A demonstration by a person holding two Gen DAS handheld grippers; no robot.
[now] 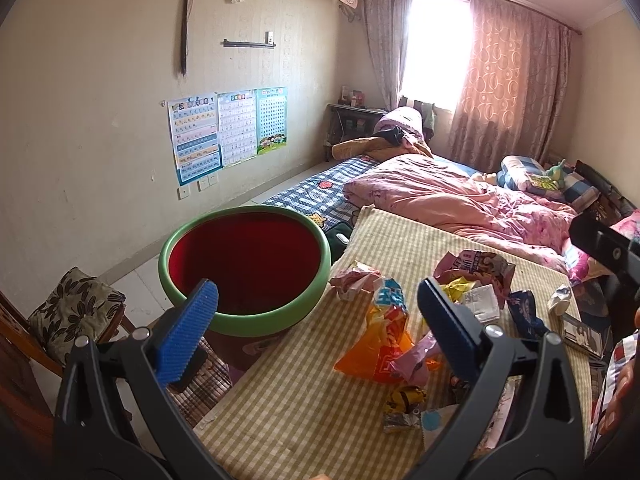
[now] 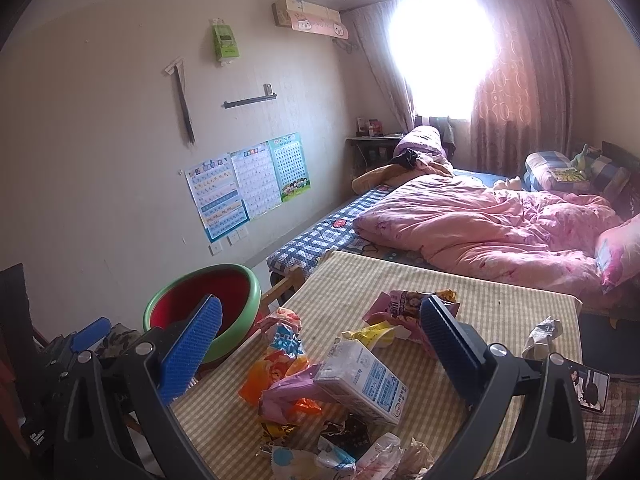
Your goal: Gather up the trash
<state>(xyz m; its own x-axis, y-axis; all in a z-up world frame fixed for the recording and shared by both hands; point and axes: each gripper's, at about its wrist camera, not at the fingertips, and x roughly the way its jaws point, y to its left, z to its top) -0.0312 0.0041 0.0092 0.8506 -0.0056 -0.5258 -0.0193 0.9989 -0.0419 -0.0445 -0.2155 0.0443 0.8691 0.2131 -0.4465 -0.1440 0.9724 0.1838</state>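
Several crumpled wrappers lie on a checked table (image 1: 304,392): an orange wrapper (image 1: 384,344), a pink one (image 1: 354,278) and a purple packet (image 1: 476,264). In the right wrist view the orange wrapper (image 2: 276,372) lies beside a white carton (image 2: 360,380). A green-rimmed red basin (image 1: 244,264) stands left of the table and also shows in the right wrist view (image 2: 200,300). My left gripper (image 1: 316,332) is open and empty above the table's left part. My right gripper (image 2: 320,348) is open and empty above the pile.
A bed with a pink quilt (image 1: 460,200) lies behind the table. A cushioned wooden chair (image 1: 72,312) stands at the left. A photo card (image 2: 592,392) lies at the table's right edge. Posters (image 1: 224,132) hang on the wall.
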